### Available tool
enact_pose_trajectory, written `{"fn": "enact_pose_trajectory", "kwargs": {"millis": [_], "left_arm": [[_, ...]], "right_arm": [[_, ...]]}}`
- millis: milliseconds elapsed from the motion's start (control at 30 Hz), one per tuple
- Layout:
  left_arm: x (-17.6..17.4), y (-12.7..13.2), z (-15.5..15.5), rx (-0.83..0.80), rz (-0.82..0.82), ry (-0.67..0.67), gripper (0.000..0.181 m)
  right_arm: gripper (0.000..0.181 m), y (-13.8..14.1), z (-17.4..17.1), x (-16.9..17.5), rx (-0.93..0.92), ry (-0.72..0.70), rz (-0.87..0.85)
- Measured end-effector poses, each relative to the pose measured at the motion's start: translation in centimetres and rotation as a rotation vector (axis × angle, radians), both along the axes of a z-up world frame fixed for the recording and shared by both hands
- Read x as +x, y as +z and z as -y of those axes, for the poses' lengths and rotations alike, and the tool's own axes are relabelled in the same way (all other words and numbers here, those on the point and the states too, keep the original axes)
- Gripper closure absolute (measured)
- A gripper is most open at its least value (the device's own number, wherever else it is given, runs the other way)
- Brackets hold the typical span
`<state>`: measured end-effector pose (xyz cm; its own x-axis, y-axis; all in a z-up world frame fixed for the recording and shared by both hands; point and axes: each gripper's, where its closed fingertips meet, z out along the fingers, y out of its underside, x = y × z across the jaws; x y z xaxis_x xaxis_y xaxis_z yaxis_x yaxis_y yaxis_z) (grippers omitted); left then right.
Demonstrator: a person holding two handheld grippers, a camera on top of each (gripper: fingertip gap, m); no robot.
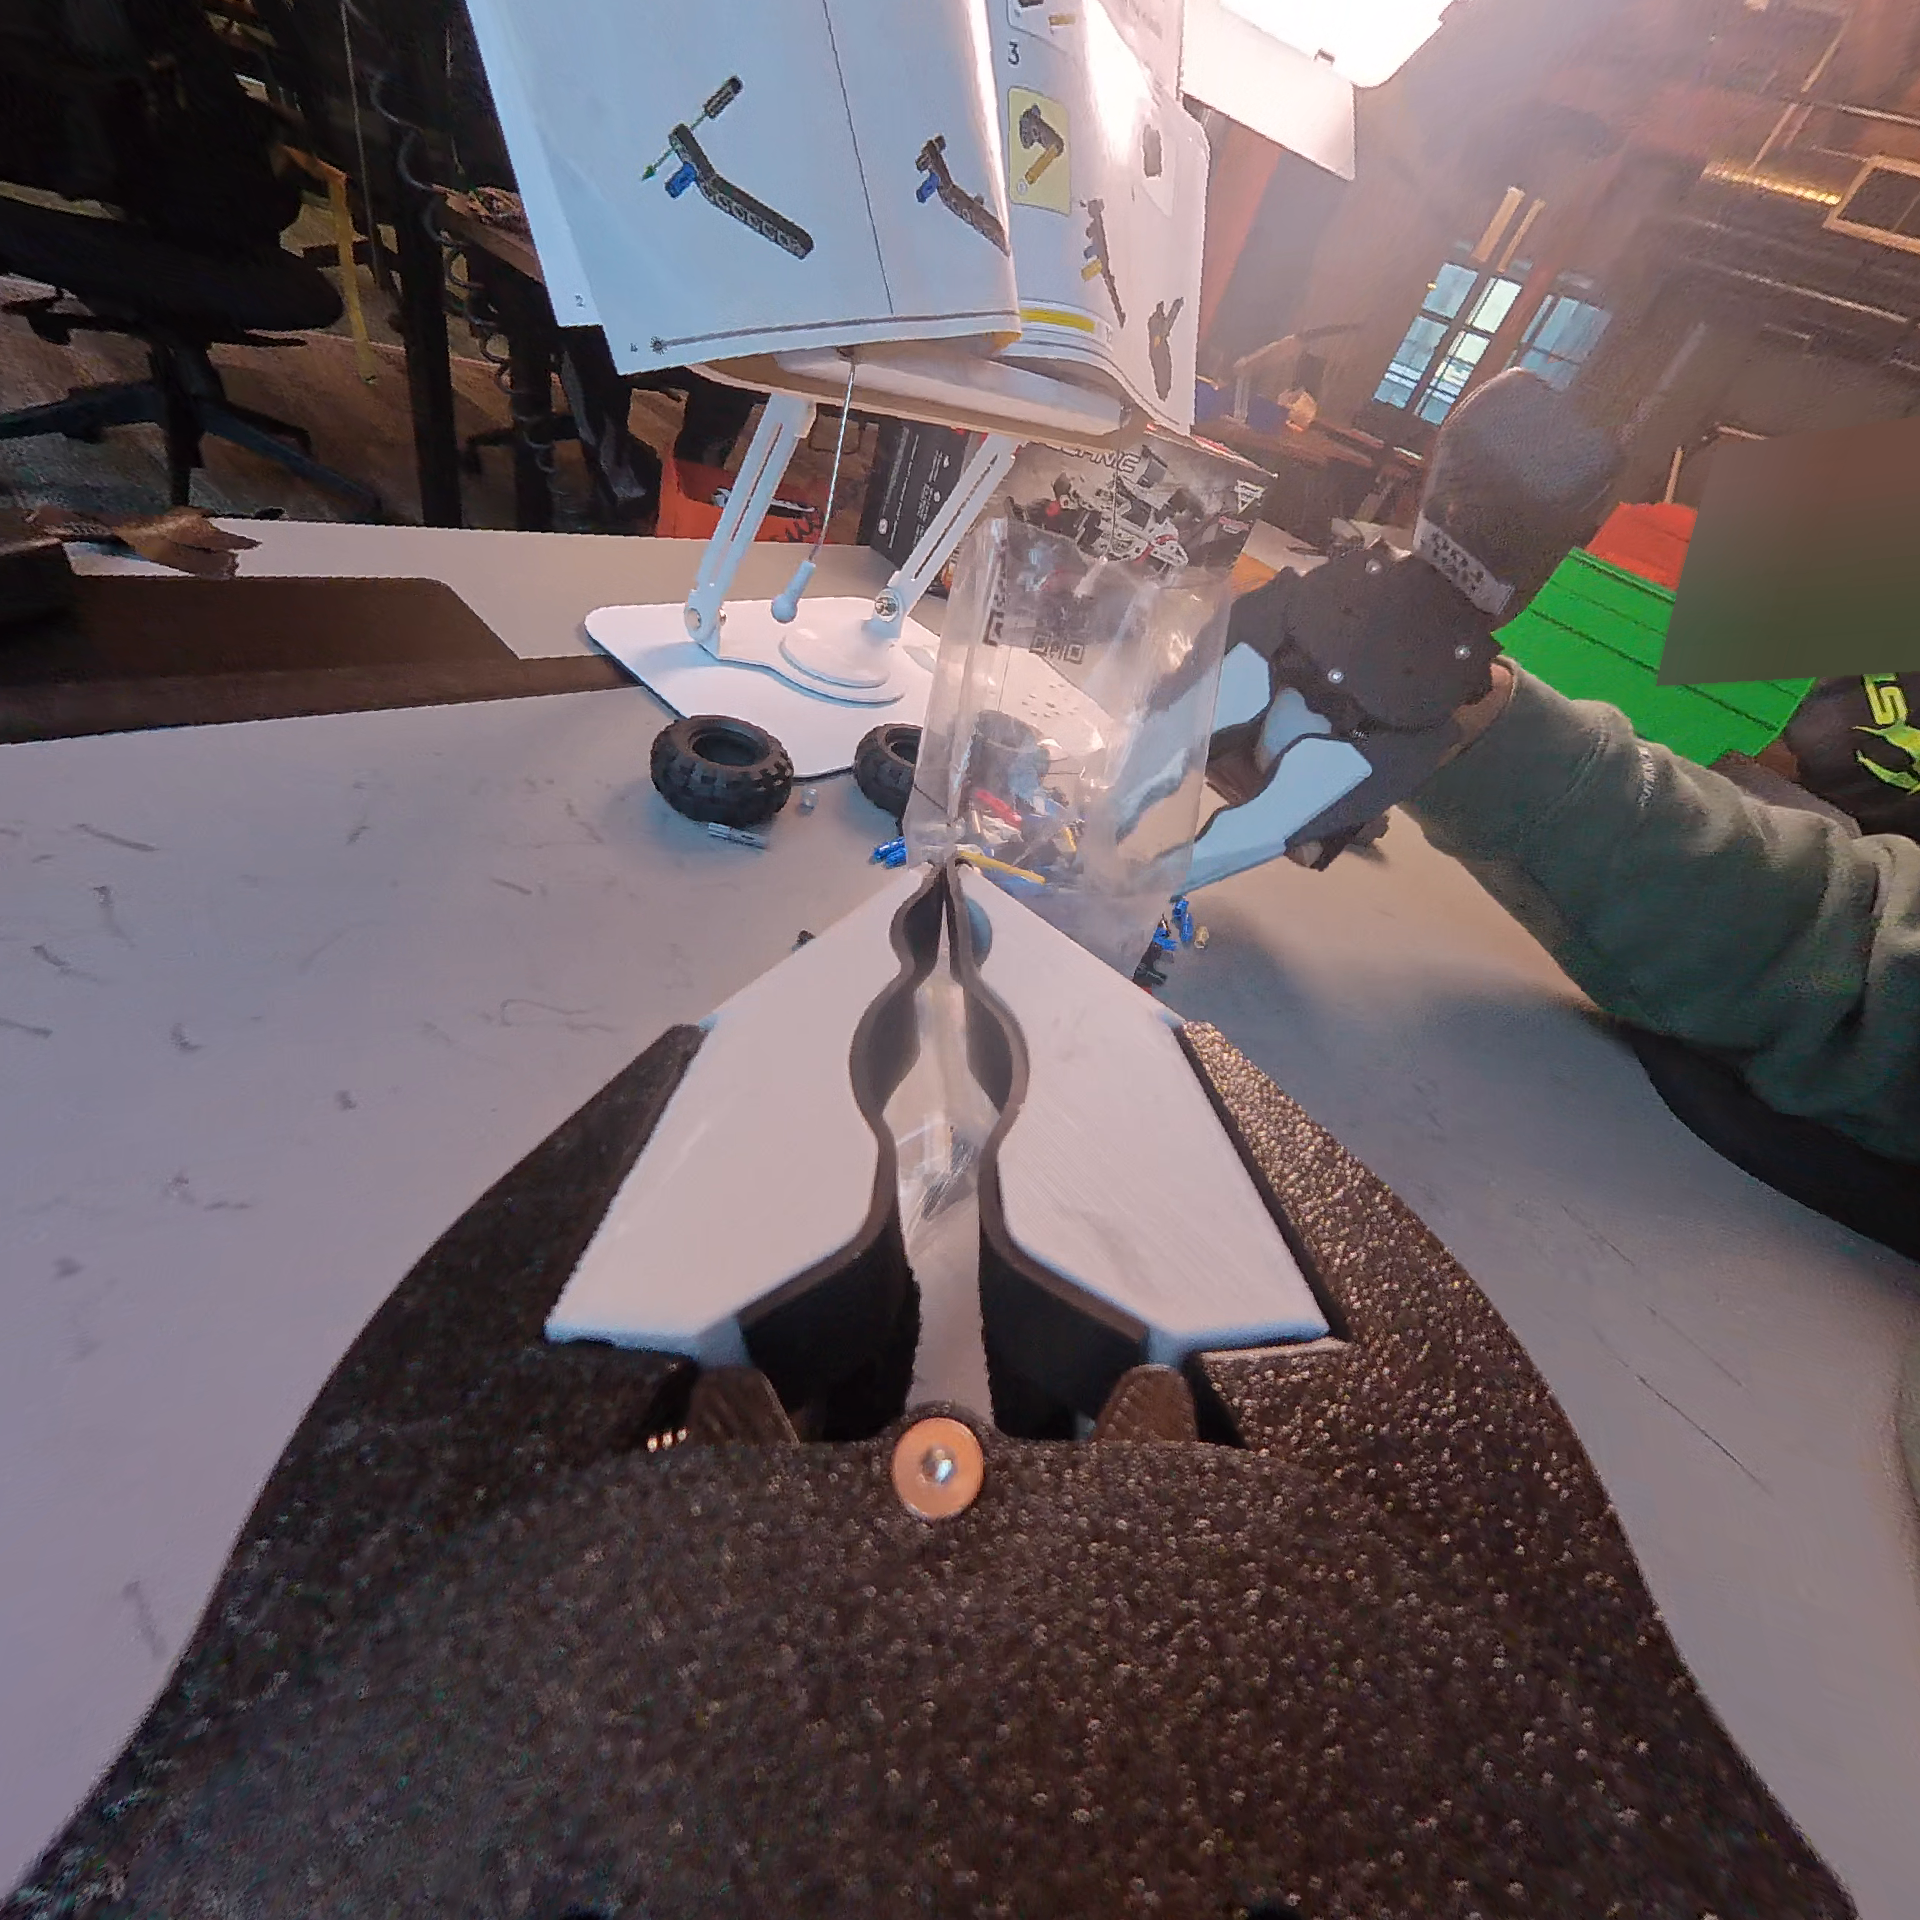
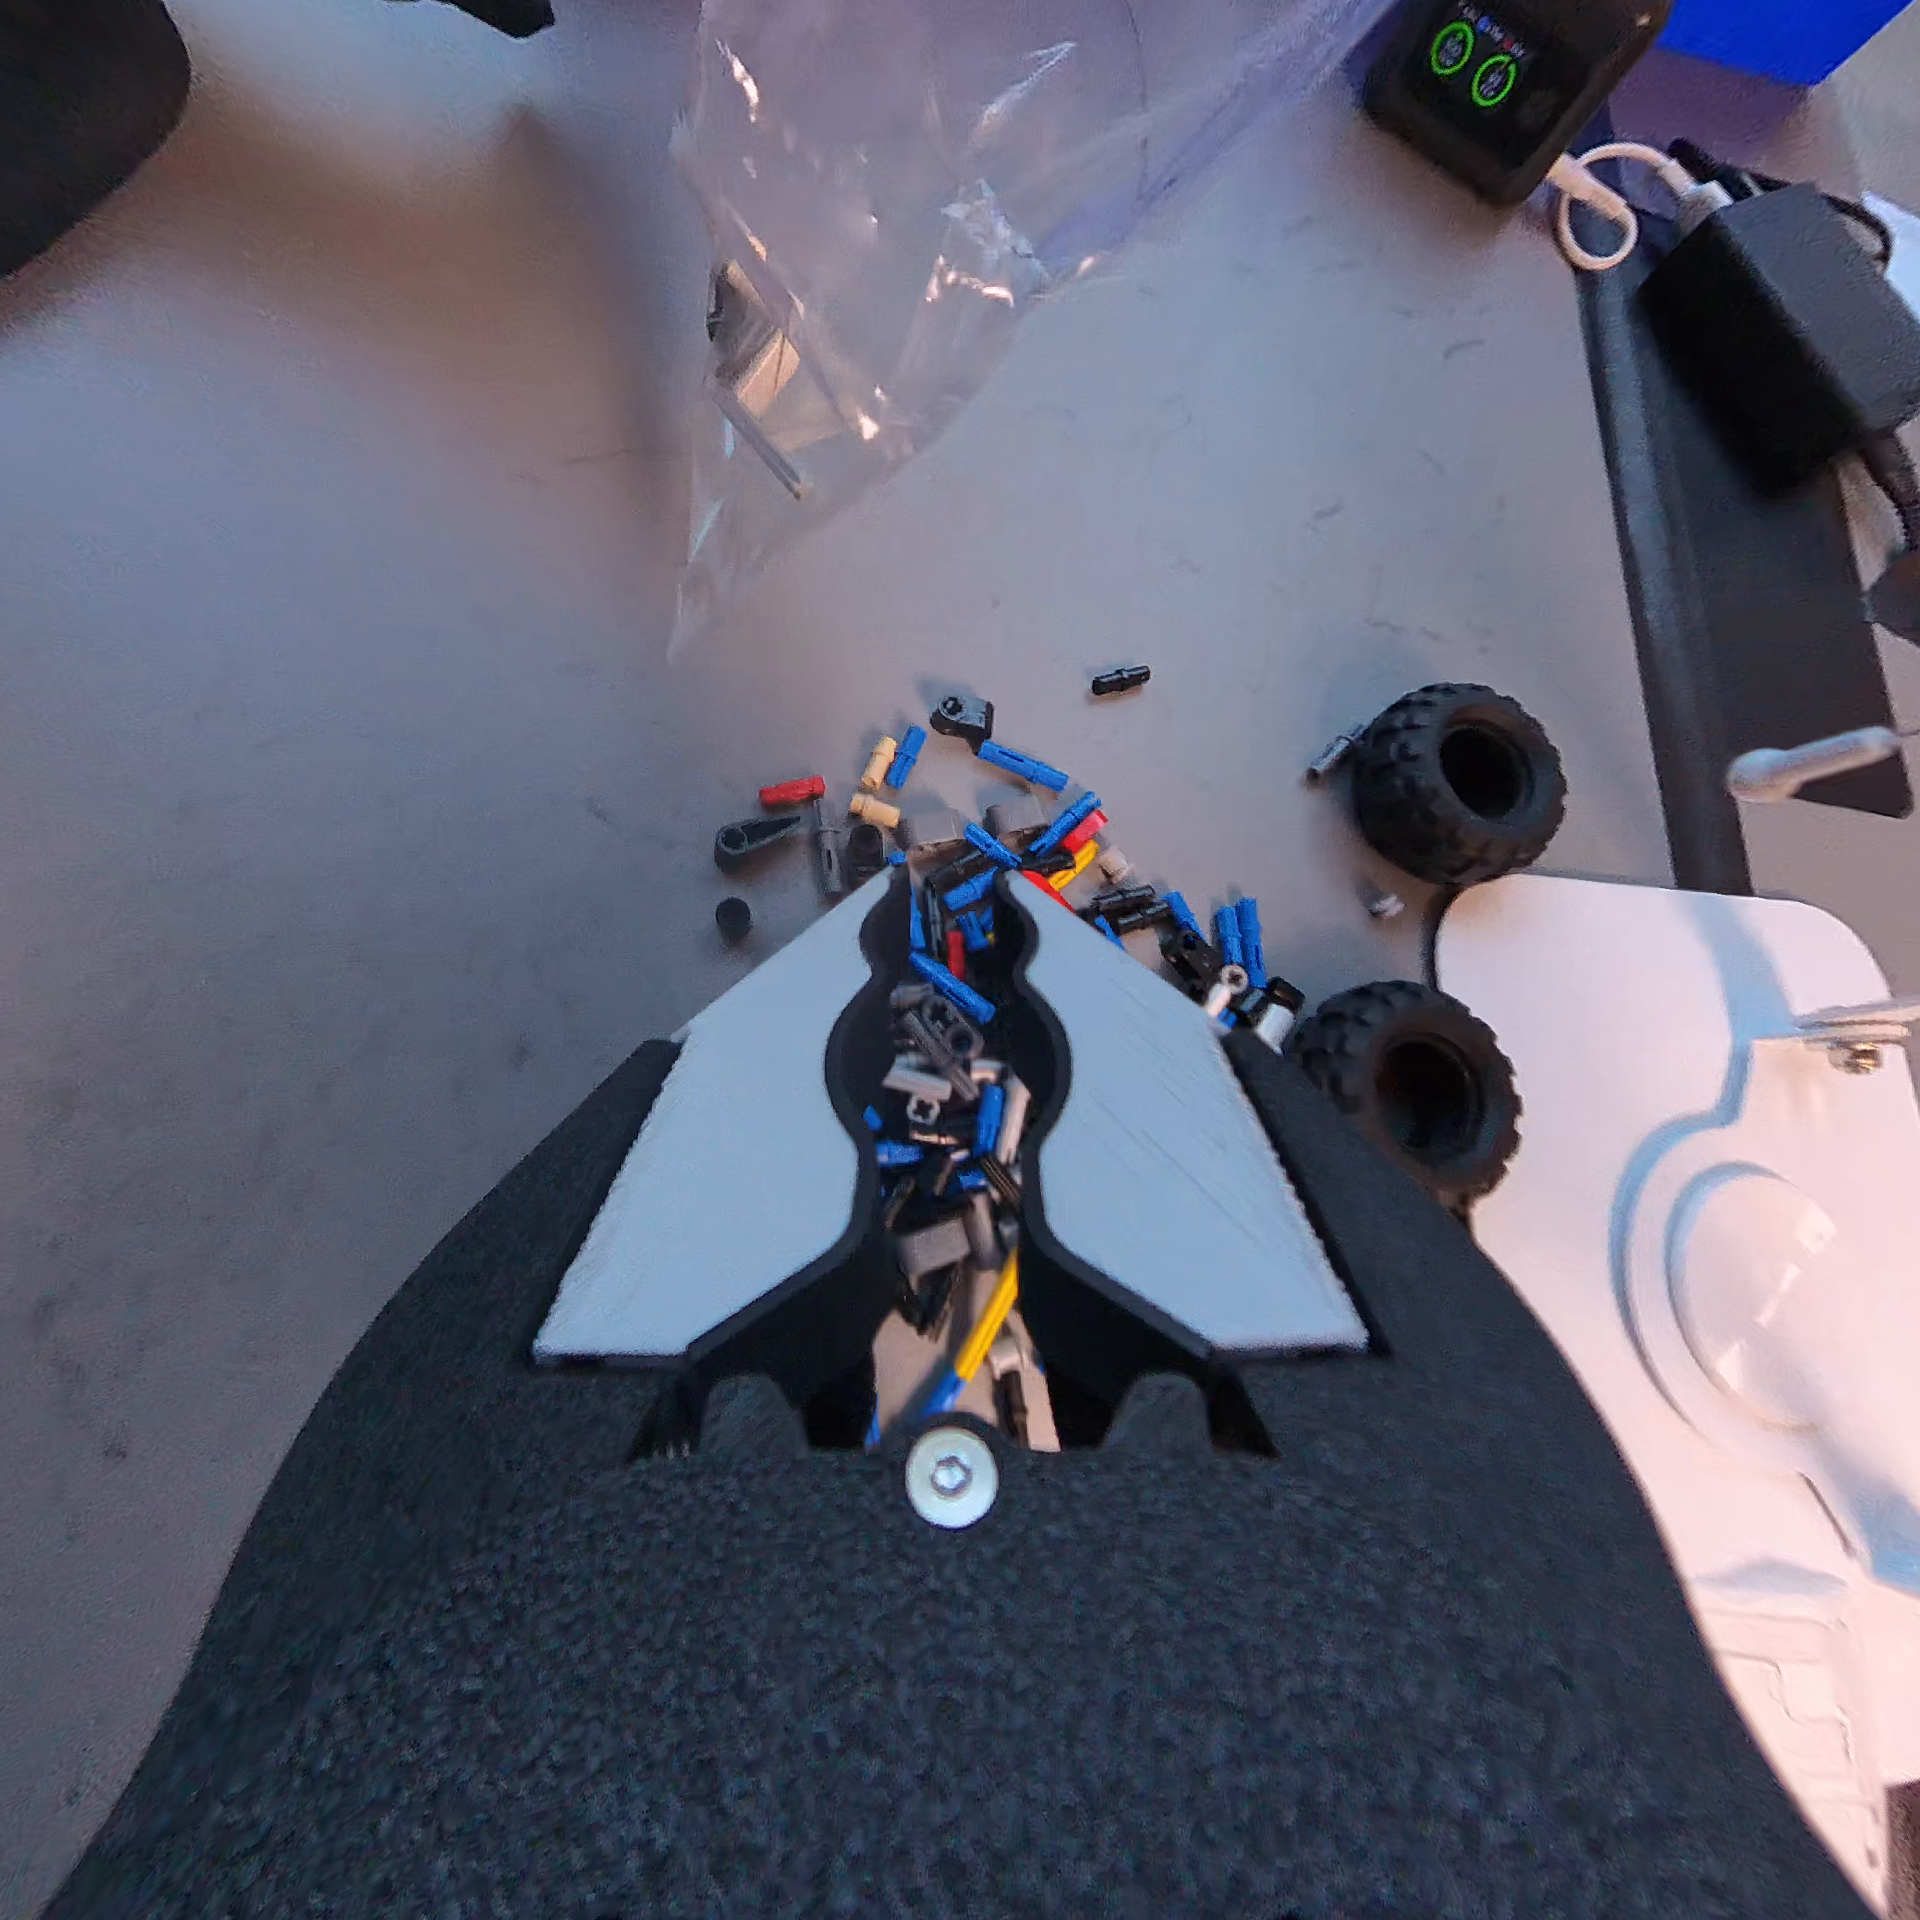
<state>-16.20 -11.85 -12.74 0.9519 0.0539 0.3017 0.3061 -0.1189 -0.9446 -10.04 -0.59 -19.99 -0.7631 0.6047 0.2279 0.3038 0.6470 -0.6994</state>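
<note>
Two claws work over a wide grey table (image 1: 312, 935). At its far side a white stand (image 1: 665, 644) holds an open booklet (image 1: 748, 187) of building diagrams tilted toward the person. A green sleeve (image 1: 1662, 883) reaches in from the right and lies along the table edge.

A clear plastic bag (image 1: 1070, 665) stands upright between the two claws, with a heap of small pieces in its lower part. The left claw (image 1: 943, 883) is clamped on the bag's lower corner. Its tips are pressed together and crumpled film with a few tiny bits shows in the hollow between the fingers.

The right claw (image 2: 948, 883) sits at the bag's other side, above a pile of plastic building pieces (image 2: 997, 758). Its tips stand a narrow gap apart, and I cannot tell whether film is pinched there or whether it grips anything. The pieces are blue, black, grey, red, tan and yellow, and they lie scattered on the table past the tips and under the fingers.

Two black knobbly tyres (image 2: 1455, 779) lie just beside the stand's base, to the right of the pile. A black power brick (image 2: 1787, 322) and a small black device (image 2: 1496, 83) with a lit screen rest farther off. One black pin (image 2: 1120, 680) lies alone beyond the pile.
</note>
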Motion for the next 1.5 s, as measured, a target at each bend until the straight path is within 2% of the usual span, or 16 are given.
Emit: {"fn": "enact_pose_trajectory", "kwargs": {"millis": [233,467,667,767,833,967,1067,1333,1500], "left_arm": [[-0.2,0.0,0.1,-0.003,-0.01,0.014,0.181],[-0.2,0.0,0.2,-0.003,-0.01,0.006,0.181],[-0.1,0.2,0.2,-0.001,-0.013,0.003,0.181],[-0.1,0.2,0.2,-0.001,-0.015,0.004,0.181],[0.0,0.2,0.2,-0.002,-0.015,0.001,0.181],[0.1,0.0,0.1,-0.009,-0.014,-0.004,0.181],[0.1,-0.2,-0.1,-0.016,-0.015,-0.006,0.181],[0.1,-0.2,0.0,-0.02,-0.021,0.0,0.181],[0.1,-0.2,0.0,-0.019,-0.02,-0.007,0.181]], "right_arm": [[0.163,-2.3,1.8,-2.2,0.04,-0.039,0.121],[0.165,-3.6,2.0,-1.8,0.072,-0.044,0.192],[0.168,-3.7,1.6,-1.6,0.065,-0.055,0.211],[0.17,-3.5,1.4,-1.3,0.037,-0.057,0.222],[0.181,-2.6,1.3,-1.3,-0.021,-0.064,0.204],[0.181,0.2,0.4,-1.3,-0.115,-0.084,0.164],[0.181,0.6,0.1,-1.4,-0.105,-0.089,0.143],[0.166,-3.4,2.0,-1.1,0.049,-0.04,0.228],[0.167,-4.1,2.1,-0.8,0.043,-0.078,0.289]]}}
